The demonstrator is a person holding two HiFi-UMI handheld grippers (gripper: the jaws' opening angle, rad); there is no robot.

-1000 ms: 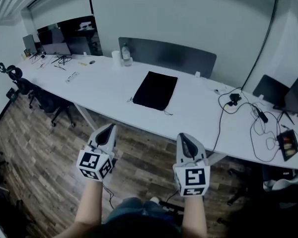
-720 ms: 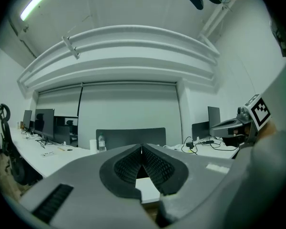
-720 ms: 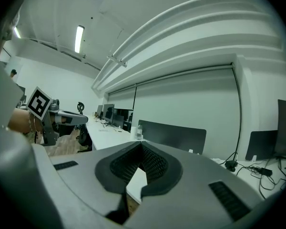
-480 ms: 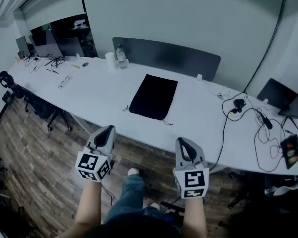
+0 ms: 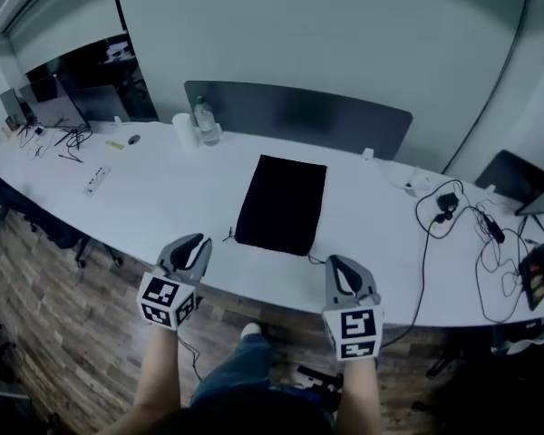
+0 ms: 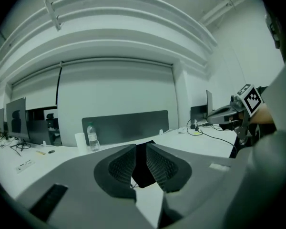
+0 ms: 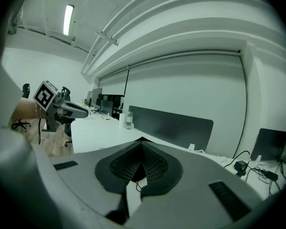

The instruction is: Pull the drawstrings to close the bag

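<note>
A flat black drawstring bag [image 5: 281, 204] lies on the long white table [image 5: 163, 207], its mouth toward the near edge. Thin strings stick out at its near left corner [image 5: 228, 236] and near right corner [image 5: 318, 260]. My left gripper [image 5: 198, 242] hovers over the table's near edge, short of the bag's left corner. Its jaws are opening, with a narrow gap and nothing between them [image 6: 140, 162]; the bag [image 6: 144, 174] shows through that gap. My right gripper [image 5: 341, 264] hangs at the edge near the right string, shut and empty [image 7: 142, 146].
A water bottle [image 5: 202, 120] and a white cup [image 5: 183, 127] stand at the back by a dark partition panel [image 5: 299, 116]. Black cables [image 5: 440, 208], a laptop [image 5: 510, 174] and a small box [image 5: 536, 275] crowd the right end. A power strip [image 5: 95, 180] lies left.
The person has stepped toward the table, so both grippers have come from over the floor to its near edge. The left jaws have parted; the right stay together.
</note>
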